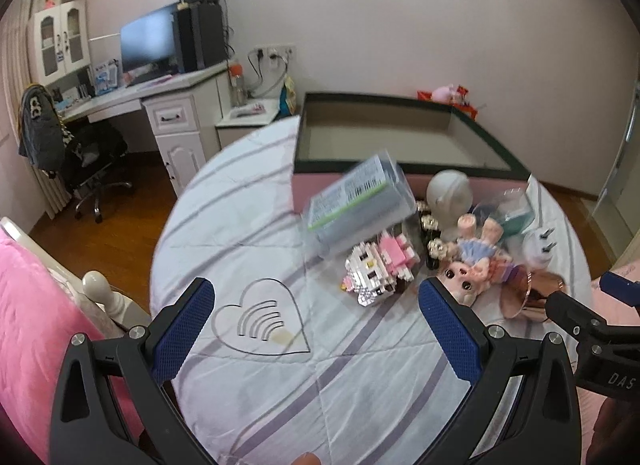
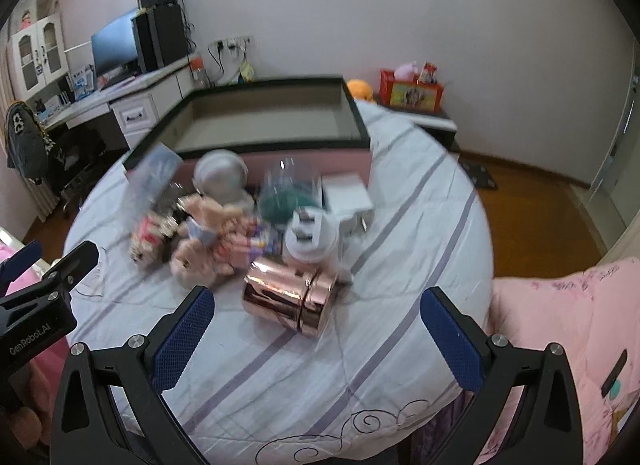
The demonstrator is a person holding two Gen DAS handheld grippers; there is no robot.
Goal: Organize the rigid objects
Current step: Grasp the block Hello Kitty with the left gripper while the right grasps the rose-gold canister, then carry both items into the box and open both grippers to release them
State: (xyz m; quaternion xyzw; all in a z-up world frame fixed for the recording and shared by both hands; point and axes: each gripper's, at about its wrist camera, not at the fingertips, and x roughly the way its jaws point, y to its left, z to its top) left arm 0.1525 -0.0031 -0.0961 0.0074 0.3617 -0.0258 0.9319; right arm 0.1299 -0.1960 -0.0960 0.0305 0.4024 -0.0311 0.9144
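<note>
Hovering over a white striped bedspread [image 2: 400, 225], both grippers hold nothing, each with its jaws spread wide. The left gripper [image 1: 316, 329] points across bare quilt with a stitched heart; the right gripper [image 2: 316, 329] sits just short of the clutter.

Sorting looks barely begun, as a judgement: the big dark-rimmed box [image 2: 352, 105] at twelve o'clock, far across the bed, appears empty, and every item lies outside it.

Nearest the right gripper, at twelve o'clock and close to its open fingers but not between them, lies a shiny rose-gold tin [image 2: 290, 303] on its side. Just beyond it stands a white plug adapter [image 2: 310, 235], with a doll [image 2: 204, 233] at eleven o'clock and a white cube [image 2: 346, 195] at one o'clock.

From the left gripper, a pink-and-white brick model [image 1: 378, 269] lies at one o'clock, near but apart. Farther on, a clear-cased packet [image 1: 356, 201] looks tilted and blurred; whether it rests on anything is unclear. A white ball-shaped fan [image 1: 448, 189] stands beside the box wall.
</note>
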